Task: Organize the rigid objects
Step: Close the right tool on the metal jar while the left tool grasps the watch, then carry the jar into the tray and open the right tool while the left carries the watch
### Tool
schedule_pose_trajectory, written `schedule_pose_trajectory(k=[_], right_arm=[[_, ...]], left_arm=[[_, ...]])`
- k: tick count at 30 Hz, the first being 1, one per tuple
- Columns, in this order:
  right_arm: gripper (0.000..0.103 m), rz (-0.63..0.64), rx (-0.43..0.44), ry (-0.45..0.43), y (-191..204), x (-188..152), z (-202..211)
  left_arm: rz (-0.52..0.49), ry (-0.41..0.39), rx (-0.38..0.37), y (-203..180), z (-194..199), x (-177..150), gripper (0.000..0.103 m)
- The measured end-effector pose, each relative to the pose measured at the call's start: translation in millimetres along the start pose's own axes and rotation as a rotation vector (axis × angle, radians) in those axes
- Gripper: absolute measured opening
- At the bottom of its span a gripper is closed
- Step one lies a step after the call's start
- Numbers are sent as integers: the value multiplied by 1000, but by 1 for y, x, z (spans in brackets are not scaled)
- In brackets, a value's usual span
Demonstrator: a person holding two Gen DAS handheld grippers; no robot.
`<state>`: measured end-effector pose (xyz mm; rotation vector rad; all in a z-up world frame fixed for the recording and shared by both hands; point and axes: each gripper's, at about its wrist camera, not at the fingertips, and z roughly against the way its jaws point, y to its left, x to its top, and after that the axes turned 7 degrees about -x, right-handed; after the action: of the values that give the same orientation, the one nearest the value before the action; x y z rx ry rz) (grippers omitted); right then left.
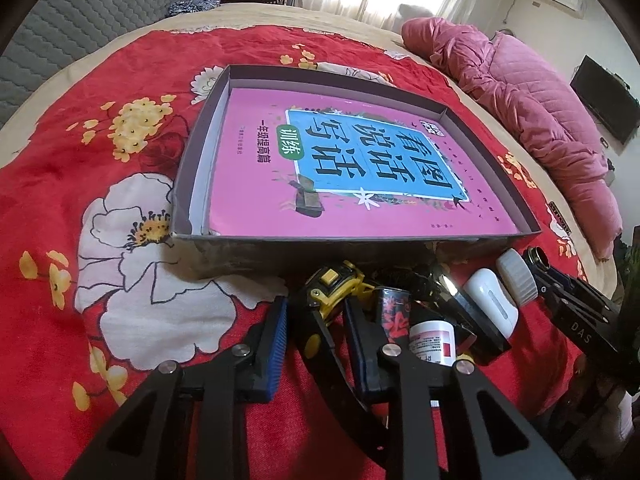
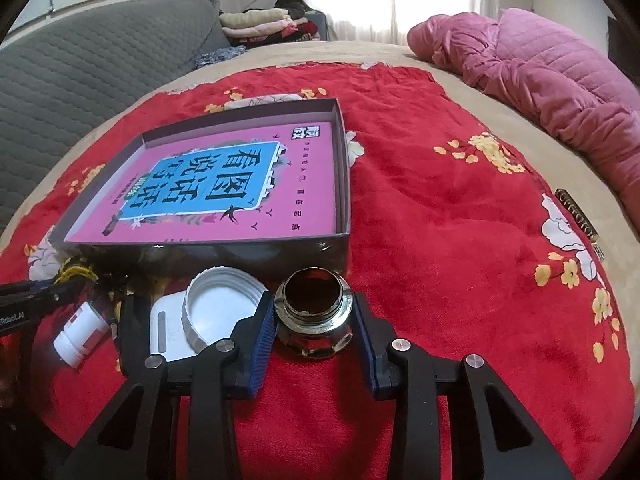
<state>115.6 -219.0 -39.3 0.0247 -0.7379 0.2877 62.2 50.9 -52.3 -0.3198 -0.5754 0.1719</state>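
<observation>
A shallow dark box [image 1: 400,246] [image 2: 208,250] holding a pink book [image 1: 360,184] [image 2: 224,192] lies on the red floral blanket. In front of it is a cluster of small items. My left gripper [image 1: 316,316] has its blue pads around a yellow-and-black tape measure [image 1: 332,284]; a gap shows on the left side. My right gripper [image 2: 314,316] has its pads on both sides of a metal hex fitting [image 2: 314,312], touching or nearly so. A white cap [image 2: 216,308], a white flat case [image 2: 172,328] [image 1: 492,300] and a small white bottle [image 2: 82,334] [image 1: 434,340] lie beside them.
A floral-patterned tube [image 1: 394,310] and a dark block [image 1: 468,316] sit in the cluster. A pink quilted coat [image 1: 520,100] [image 2: 540,76] lies at the bed's right. Folded clothes [image 2: 260,22] and a grey headboard [image 2: 80,60] are behind. A dark labelled bar [image 2: 580,220] lies at the right.
</observation>
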Motion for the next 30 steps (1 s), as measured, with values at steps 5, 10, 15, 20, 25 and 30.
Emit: schedule_pose_trajectory(k=[5, 10, 15, 20, 25, 30], right_arm=[[38, 8, -9, -16, 0, 0, 5], [38, 26, -13, -35, 4, 1, 10], [38, 34, -11, -49, 4, 1, 15], [38, 30, -14, -74, 3, 3, 21], [38, 30, -3, -123, 4, 5, 33], [38, 46, 4, -136, 9, 5, 36]], left_arm=[[-8, -34, -8, -3, 8, 0, 27], [-16, -74, -15, -6, 17, 0, 27], [-35, -118, -47, -12, 28, 1, 27], [-38, -164, -53, -13, 37, 3, 26], [-12, -202, -60, -6, 46, 7, 26], [9, -223, -63, -1, 49, 9, 26]])
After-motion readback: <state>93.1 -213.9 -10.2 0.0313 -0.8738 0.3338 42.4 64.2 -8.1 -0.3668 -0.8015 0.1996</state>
